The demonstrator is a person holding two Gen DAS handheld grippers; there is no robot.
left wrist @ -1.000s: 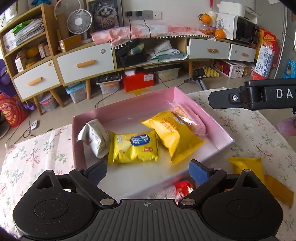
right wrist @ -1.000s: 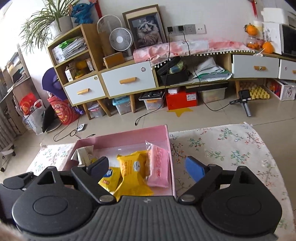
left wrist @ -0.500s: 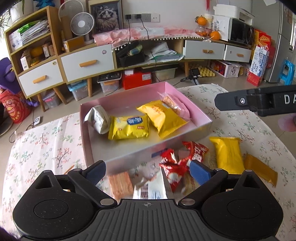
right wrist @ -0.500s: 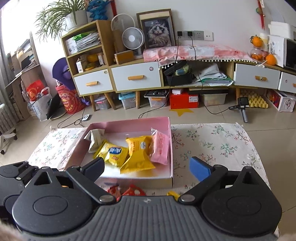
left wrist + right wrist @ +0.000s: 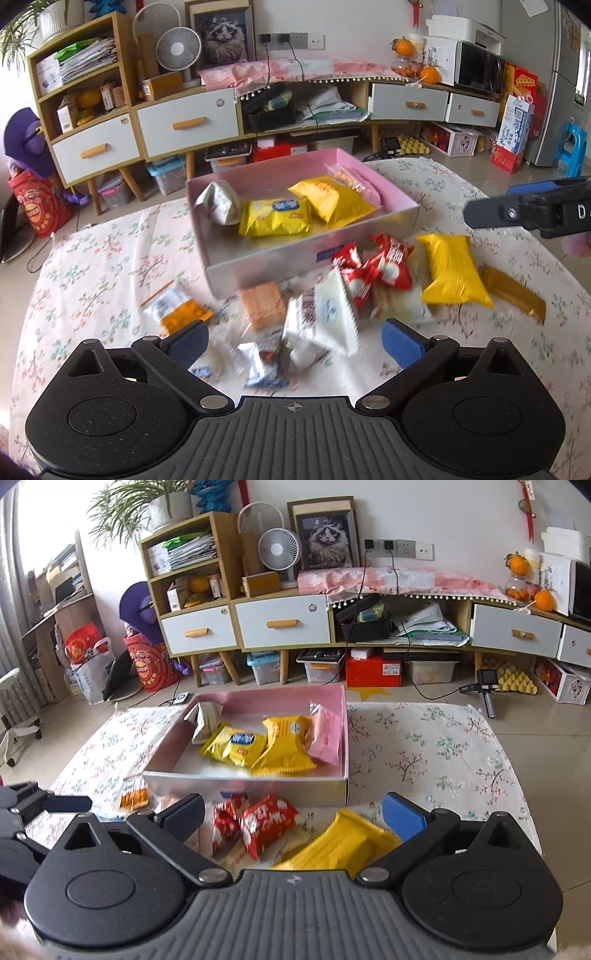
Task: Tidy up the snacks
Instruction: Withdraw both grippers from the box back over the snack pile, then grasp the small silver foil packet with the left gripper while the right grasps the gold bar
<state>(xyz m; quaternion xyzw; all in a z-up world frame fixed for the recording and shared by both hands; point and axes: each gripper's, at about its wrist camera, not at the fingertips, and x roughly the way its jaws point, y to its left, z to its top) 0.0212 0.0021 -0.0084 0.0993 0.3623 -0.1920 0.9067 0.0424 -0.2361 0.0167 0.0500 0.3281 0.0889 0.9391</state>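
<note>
Snacks in crinkly foil and plastic packets (image 5: 384, 269) are lying loose on the floral cloth before the pink cardboard box (image 5: 391, 192); they are looking light, soft, slippery, best pinched across a flat middle. Left gripper (image 5: 295, 341) is gaping empty; right gripper (image 5: 293, 812) is opening, gripping nothing.

Four packets (image 5: 273, 218) lie in the box (image 5: 258, 264) on the table (image 5: 92, 266); more packets (image 5: 373, 269) lie near it.
</note>
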